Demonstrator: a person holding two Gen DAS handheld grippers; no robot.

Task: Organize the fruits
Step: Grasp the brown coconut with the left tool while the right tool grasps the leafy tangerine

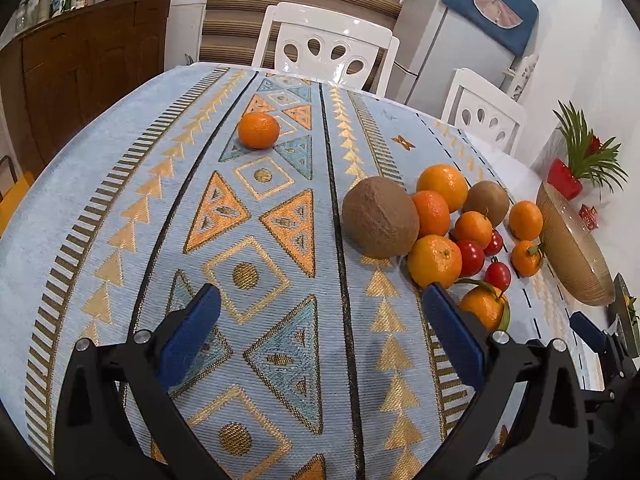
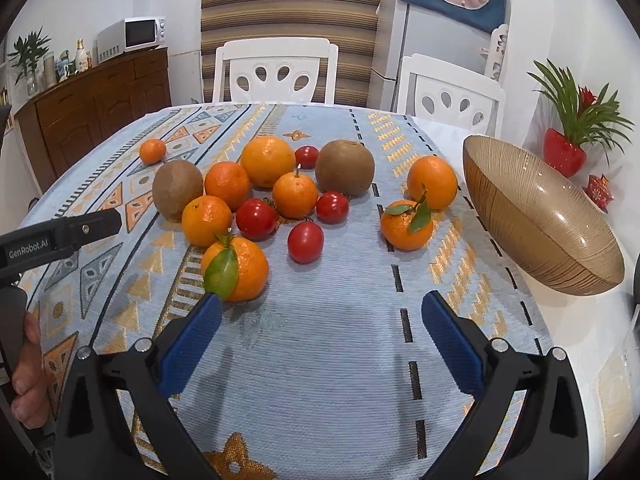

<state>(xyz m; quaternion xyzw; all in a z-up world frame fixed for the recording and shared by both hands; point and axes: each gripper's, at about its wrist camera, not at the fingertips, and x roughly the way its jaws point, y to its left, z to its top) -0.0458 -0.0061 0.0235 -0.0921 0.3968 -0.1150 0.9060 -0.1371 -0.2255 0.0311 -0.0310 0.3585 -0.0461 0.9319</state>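
A pile of fruit lies on the patterned tablecloth: several oranges, two brown kiwis (image 2: 177,189) (image 2: 345,167) and several red tomatoes (image 2: 305,241). One small orange (image 1: 259,129) lies apart at the far left, also seen in the right wrist view (image 2: 152,151). A leafy orange (image 2: 235,269) lies just beyond my right gripper's left fingertip. An amber glass bowl (image 2: 536,216) stands empty at the right. My left gripper (image 1: 320,312) is open and empty over bare cloth, left of the pile. My right gripper (image 2: 320,316) is open and empty, in front of the pile.
White chairs (image 2: 276,72) stand behind the table. A red pot with a plant (image 2: 564,152) and a small red ornament (image 2: 599,194) sit past the bowl. A wooden sideboard (image 2: 96,112) with a microwave is at the left; a fridge (image 1: 452,52) stands behind.
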